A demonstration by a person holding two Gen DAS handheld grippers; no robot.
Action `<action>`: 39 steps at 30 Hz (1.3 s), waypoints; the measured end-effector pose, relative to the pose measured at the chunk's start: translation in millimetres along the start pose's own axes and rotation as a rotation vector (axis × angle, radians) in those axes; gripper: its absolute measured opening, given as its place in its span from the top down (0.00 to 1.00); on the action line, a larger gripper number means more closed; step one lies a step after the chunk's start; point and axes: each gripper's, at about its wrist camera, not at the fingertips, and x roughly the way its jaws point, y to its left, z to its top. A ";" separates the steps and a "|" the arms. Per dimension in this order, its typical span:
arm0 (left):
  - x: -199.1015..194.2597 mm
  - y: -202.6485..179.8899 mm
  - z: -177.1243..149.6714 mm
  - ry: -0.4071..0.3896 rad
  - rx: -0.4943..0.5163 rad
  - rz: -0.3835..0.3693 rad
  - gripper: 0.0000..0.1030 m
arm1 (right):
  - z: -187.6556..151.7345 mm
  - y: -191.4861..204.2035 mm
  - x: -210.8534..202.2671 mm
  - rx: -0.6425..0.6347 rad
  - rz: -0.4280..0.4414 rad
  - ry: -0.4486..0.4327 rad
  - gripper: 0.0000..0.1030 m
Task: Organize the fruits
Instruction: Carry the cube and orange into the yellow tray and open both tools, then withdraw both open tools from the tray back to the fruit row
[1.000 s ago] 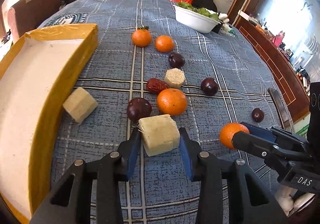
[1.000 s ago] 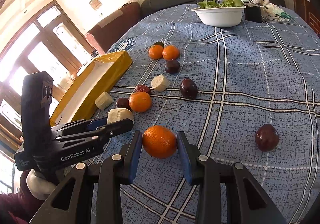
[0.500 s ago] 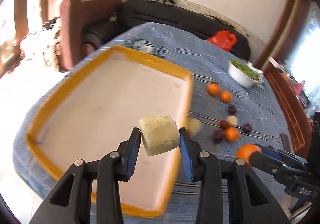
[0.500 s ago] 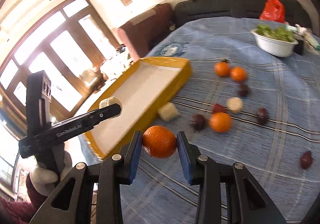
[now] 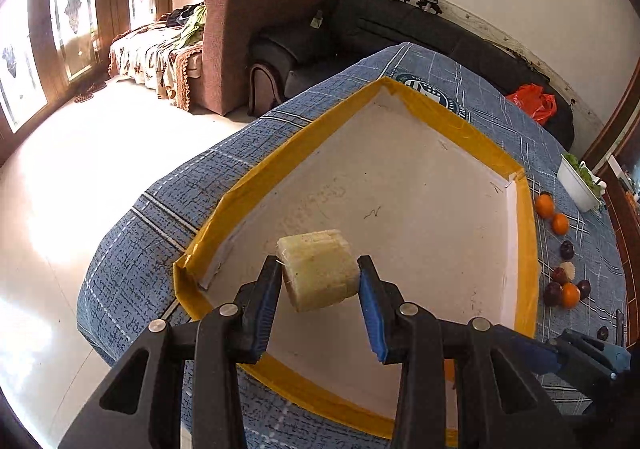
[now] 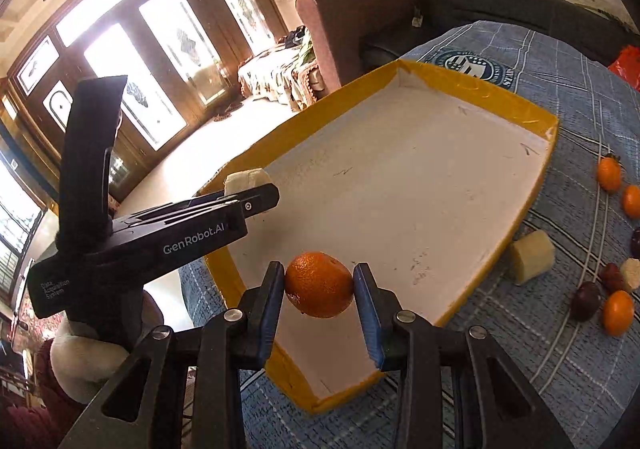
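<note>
My left gripper (image 5: pixel 319 279) is shut on a pale yellow fruit chunk (image 5: pixel 318 269) and holds it above the near part of the yellow-rimmed white tray (image 5: pixel 524 249). My right gripper (image 6: pixel 319 287) is shut on an orange (image 6: pixel 319 285) above the tray's near corner (image 6: pixel 536 189). The left gripper also shows in the right wrist view (image 6: pixel 256 193), with the chunk (image 6: pixel 244 181) at its tip. Loose oranges, dark plums and pale chunks (image 6: pixel 532 257) lie on the blue cloth right of the tray.
The table has a blue checked cloth (image 5: pixel 160 249); its edge drops to the floor on the left. A white bowl of greens (image 5: pixel 578 185) stands at the far right. A dark sofa (image 5: pixel 420 29) and a brown armchair (image 5: pixel 256 29) stand behind the table.
Both grippers lifted their fruit off the cloth and swung left over the tray. The chunk and the orange stayed gripped throughout.
</note>
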 end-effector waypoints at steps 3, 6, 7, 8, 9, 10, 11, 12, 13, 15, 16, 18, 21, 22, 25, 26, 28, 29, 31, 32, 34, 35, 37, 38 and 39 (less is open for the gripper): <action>2.1 6.9 1.0 0.003 -0.011 0.000 0.64 | -2.5 9.6 17.8 -0.024 -0.007 0.036 0.61; -4.4 10.9 3.4 -0.016 -0.017 0.000 0.63 | -5.5 20.3 26.6 -0.051 -0.022 0.053 0.61; -6.8 12.3 3.9 -0.022 -0.018 0.000 0.62 | -4.9 23.2 26.6 -0.061 -0.031 0.046 0.61; -9.5 13.8 4.2 -0.027 -0.022 -0.004 0.58 | -2.7 23.1 26.6 -0.069 -0.036 0.047 0.60; -10.9 15.0 5.1 -0.031 -0.028 -0.009 0.55 | -2.4 24.8 27.3 -0.072 -0.039 0.046 0.59; -13.1 15.7 5.5 -0.036 -0.036 -0.013 0.55 | -1.7 24.9 27.6 -0.074 -0.043 0.046 0.59; -16.3 16.3 5.3 -0.042 -0.040 -0.014 0.54 | -2.0 25.0 26.9 -0.073 -0.046 0.043 0.59; -17.8 17.4 5.8 -0.047 -0.042 -0.015 0.54 | -2.1 24.9 26.2 -0.070 -0.049 0.044 0.59; -21.9 18.0 6.1 -0.055 -0.045 -0.018 0.54 | -1.0 23.6 27.8 -0.067 -0.052 0.044 0.59; -30.9 17.3 6.9 -0.074 -0.053 -0.021 0.51 | -2.5 25.4 22.0 -0.066 -0.061 0.033 0.59; -35.7 16.2 7.2 -0.086 -0.055 -0.022 0.50 | -3.1 25.6 17.0 -0.065 -0.058 0.023 0.59; -47.9 12.0 8.3 -0.110 -0.057 -0.027 0.47 | -5.1 27.5 4.9 -0.057 -0.054 0.003 0.58; -63.9 -1.3 7.5 -0.141 -0.043 -0.042 0.46 | -7.7 23.5 -17.9 -0.037 -0.058 -0.046 0.54; -67.0 -6.2 7.7 -0.147 -0.036 -0.049 0.45 | -9.2 21.2 -25.7 -0.028 -0.059 -0.062 0.53; -78.1 -24.7 4.1 -0.167 0.000 -0.076 0.40 | -18.4 7.1 -51.8 0.011 -0.078 -0.113 0.47; -81.7 -32.1 2.7 -0.171 0.013 -0.085 0.39 | -22.4 -0.9 -60.5 0.030 -0.087 -0.126 0.46; -85.1 -46.5 -0.3 -0.171 0.032 -0.097 0.37 | -32.7 -21.4 -79.2 0.076 -0.108 -0.153 0.46; -86.8 -52.8 -1.7 -0.169 0.043 -0.107 0.35 | -40.3 -35.5 -91.7 0.106 -0.125 -0.170 0.46; -88.2 -65.3 -5.7 -0.166 0.067 -0.118 0.31 | -55.3 -62.7 -113.2 0.163 -0.163 -0.200 0.46; -88.9 -73.5 -7.9 -0.168 0.084 -0.120 0.30 | -63.1 -79.0 -124.3 0.199 -0.186 -0.215 0.45; -87.2 -90.9 -11.3 -0.164 0.120 -0.130 0.29 | -78.8 -111.3 -144.0 0.272 -0.229 -0.240 0.45; -84.2 -101.4 -13.3 -0.155 0.140 -0.140 0.29 | -90.0 -133.2 -156.7 0.324 -0.255 -0.253 0.45; -75.3 -121.5 -17.6 -0.129 0.177 -0.163 0.29 | -107.4 -164.5 -175.4 0.403 -0.295 -0.270 0.45; -70.0 -132.9 -20.3 -0.112 0.198 -0.179 0.29 | -115.9 -180.3 -184.4 0.444 -0.318 -0.279 0.46; -64.8 -142.6 -23.7 -0.098 0.217 -0.191 0.29 | -125.0 -196.2 -193.8 0.483 -0.340 -0.289 0.46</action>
